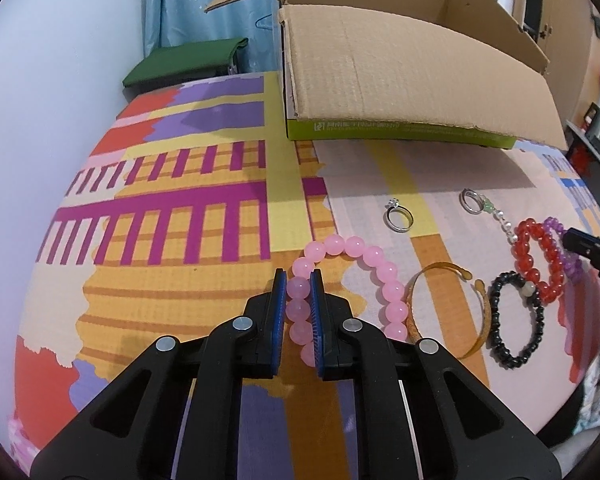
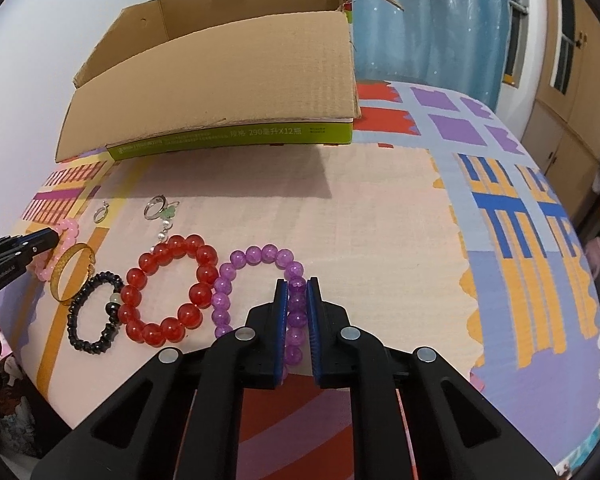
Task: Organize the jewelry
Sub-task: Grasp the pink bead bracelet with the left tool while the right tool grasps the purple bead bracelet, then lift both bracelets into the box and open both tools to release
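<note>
wrist views, close, angled down, sharing bracelets [image 1: 534,264]

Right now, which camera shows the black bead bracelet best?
The right wrist view: the black bead bracelet lies whole and unobstructed, between the gold bangle and the red bead bracelet. The left wrist view shows it too, stretched near the edge.

A pink round-bead bracelet [image 1: 354,276] and a purple translucent bead bracelet [image 2: 260,292] lie flat on the mat. Between them lie a gold open bangle [image 1: 448,312], a black bead bracelet [image 1: 516,320], a red glass-bead bracelet [image 2: 168,292] and two silver rings [image 1: 400,216].
</note>
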Demonstrator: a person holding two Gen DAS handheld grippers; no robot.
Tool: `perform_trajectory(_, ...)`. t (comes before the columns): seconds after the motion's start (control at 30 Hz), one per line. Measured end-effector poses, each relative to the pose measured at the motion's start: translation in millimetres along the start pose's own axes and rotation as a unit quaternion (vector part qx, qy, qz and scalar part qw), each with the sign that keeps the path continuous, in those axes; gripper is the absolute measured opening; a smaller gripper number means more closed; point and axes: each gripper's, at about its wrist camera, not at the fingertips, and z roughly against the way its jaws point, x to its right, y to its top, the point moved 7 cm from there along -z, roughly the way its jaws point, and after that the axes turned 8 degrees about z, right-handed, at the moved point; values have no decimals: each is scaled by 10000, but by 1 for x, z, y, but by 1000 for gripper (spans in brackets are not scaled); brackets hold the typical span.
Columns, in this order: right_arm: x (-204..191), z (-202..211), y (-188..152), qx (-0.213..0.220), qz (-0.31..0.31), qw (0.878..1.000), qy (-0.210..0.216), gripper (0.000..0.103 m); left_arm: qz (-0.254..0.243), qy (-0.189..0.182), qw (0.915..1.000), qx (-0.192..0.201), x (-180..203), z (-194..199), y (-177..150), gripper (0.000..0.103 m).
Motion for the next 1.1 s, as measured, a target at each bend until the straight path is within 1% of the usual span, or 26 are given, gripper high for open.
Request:
perform_trajectory(0.1,0,6,3,76,-24,10000,31,10,56,-49,10000,-31,0,3,0,11)
perform_trajectory(0.23,-1,14,7,176,-40,9998,109,10,32,-44,10000,50,1,14,4,11)
perform_trajectory(0.33,-3,19,10,206,-103,9994,249,10,45,-117,9998,122,3,24,9,11)
perform_trajectory(0.6,-9,49,31,556,2,9974,452,10,-9,-379,9987,333,17,57,21,11)
perform_trajectory(0.87,-17,82,67,1012,339,9932,472,10,-165,-658,9952,708,37,100,47,11)
perform_trajectory(0.97,-18,94,84,1188,427,9908,495,10,-256,-742,9933,853,44,113,62,11)
perform_trajectory(1.1,-18,107,116,1452,574,9866,477,10,-373,-859,9903,1023,53,127,88,11)
